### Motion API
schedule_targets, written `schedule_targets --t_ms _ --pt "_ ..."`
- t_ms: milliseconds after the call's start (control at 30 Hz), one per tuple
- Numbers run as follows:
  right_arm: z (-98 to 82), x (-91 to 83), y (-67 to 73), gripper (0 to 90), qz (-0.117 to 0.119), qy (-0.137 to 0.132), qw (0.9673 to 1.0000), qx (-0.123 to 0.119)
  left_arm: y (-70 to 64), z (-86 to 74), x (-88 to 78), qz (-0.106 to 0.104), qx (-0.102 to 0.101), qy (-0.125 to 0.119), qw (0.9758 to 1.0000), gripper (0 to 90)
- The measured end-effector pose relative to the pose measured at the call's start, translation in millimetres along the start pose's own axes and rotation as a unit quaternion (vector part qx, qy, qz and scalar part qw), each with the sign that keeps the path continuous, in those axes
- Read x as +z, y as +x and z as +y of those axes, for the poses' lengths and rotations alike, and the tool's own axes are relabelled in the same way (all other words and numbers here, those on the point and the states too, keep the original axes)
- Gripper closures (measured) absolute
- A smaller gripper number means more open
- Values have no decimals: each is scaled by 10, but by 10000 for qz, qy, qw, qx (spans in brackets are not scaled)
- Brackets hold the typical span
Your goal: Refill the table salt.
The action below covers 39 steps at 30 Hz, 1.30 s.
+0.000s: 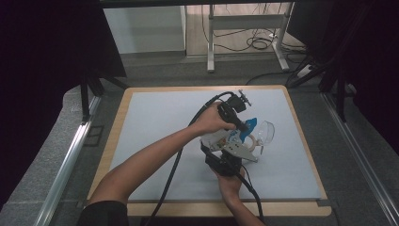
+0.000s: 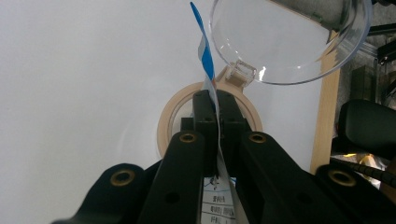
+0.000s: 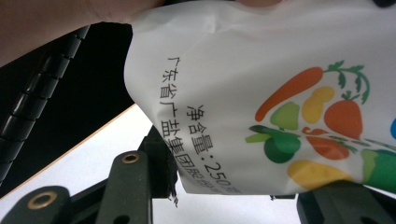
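Salt pouch (image 3: 261,93) held above tabletop (image 1: 155,122), beside clear bowl (image 2: 289,42). Left gripper (image 2: 215,100) clamped on pouch's blue top edge; right gripper (image 3: 233,186) part-closed across pouch bottom, likely steadying for tearing or pouring into bowl.

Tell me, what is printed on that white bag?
Colourful vegetables and black lettering on the white bag, best in the right gripper view.

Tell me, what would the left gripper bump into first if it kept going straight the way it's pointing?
Probably the tan ring lying just past the left gripper, then the clear lid beyond it. Depth is hard to judge, so it might pass above the ring.
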State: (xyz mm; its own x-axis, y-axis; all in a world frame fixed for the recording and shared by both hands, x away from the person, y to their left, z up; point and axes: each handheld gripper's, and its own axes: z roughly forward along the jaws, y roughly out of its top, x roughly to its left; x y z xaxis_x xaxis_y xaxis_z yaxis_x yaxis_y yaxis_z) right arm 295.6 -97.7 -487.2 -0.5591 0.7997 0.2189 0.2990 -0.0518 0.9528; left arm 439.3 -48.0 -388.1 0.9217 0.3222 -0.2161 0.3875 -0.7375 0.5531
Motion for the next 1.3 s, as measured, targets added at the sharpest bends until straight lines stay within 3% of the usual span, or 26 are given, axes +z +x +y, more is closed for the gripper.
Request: schedule_targets --t_ms 1300 --pt "22 -20 -22 540 -26 -68 10000 38 -8 36 36 -57 -8 23 10000 896"
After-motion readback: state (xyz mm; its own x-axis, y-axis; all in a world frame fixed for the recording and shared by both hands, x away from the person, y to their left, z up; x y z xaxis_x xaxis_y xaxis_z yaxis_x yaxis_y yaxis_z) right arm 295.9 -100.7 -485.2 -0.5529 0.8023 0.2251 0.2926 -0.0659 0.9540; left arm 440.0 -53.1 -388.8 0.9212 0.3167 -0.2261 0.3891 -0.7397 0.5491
